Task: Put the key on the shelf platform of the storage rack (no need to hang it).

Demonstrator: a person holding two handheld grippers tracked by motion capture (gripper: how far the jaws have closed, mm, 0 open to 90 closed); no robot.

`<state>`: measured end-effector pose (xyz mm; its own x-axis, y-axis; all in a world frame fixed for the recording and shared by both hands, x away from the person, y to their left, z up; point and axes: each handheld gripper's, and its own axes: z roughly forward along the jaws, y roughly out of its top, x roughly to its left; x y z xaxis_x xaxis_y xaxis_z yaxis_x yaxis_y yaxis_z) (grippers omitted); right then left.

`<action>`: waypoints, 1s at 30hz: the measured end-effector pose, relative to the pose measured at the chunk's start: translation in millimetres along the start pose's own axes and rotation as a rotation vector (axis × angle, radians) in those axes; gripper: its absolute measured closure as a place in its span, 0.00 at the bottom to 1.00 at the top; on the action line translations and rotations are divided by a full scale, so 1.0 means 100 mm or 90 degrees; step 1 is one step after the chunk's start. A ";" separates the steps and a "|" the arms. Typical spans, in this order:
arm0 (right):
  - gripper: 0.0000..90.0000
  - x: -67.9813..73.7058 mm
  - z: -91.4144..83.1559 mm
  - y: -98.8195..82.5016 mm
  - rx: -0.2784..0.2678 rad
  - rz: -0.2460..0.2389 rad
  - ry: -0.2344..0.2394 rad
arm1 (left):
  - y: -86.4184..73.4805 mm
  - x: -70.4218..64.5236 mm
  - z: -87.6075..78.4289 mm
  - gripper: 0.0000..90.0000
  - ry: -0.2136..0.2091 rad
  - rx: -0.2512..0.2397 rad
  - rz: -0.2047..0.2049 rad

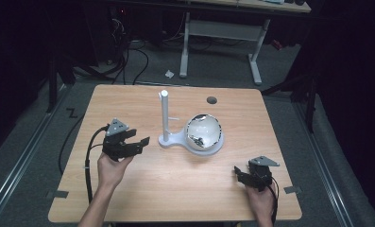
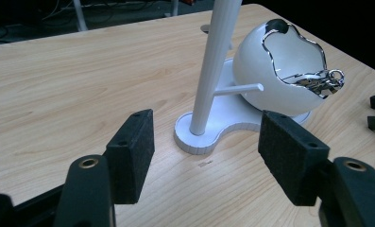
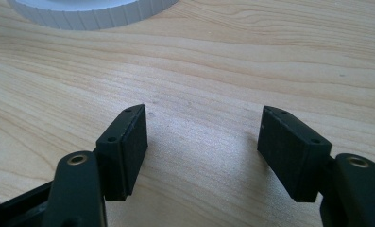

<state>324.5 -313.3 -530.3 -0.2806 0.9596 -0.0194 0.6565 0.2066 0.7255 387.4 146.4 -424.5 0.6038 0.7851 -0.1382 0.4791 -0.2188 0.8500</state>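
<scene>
Since your left tool hangs wide open and empty just short of the white stand, a careless approach could knock its thin post and tip it, or jolt the egg-shaped bowl so the shiny metal trinket spills out. Your right tool rests on the surface, also open, holding nothing. Count: one stand near the middle, one post, one bowl, two tools.

A light wooden table carries one thing — a white stand near its middle.
</scene>
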 end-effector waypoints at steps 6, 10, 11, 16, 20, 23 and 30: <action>0.38 0.00 0.00 0.00 -0.001 0.000 0.000 | -0.06 0.03 -0.05 0.41 0.002 -0.005 -0.012; 0.38 0.00 0.00 0.00 0.000 0.000 0.000 | -0.10 0.05 -0.08 0.41 0.003 -0.009 -0.019; 0.38 0.00 0.00 0.00 0.000 0.000 0.000 | -0.11 0.05 -0.08 0.41 0.003 -0.007 -0.019; 0.38 0.00 0.00 0.00 0.000 0.000 0.000 | -0.16 0.06 -0.09 0.41 0.009 0.001 -0.018; 0.38 0.00 0.00 0.00 -0.001 0.000 0.000 | -0.21 0.08 -0.09 0.41 0.008 0.004 -0.026; 0.38 0.00 0.00 0.00 0.000 0.000 0.000 | -0.25 0.09 -0.09 0.41 0.009 0.011 -0.028; 0.38 0.00 0.00 0.00 0.000 0.001 0.001 | -0.35 0.11 -0.08 0.41 0.007 0.018 -0.040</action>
<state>324.5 -313.2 -530.3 -0.2811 0.9595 -0.0177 0.6569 0.2059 0.7253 372.1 167.2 -452.3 0.5649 0.8041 -0.1851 0.5342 -0.1854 0.8248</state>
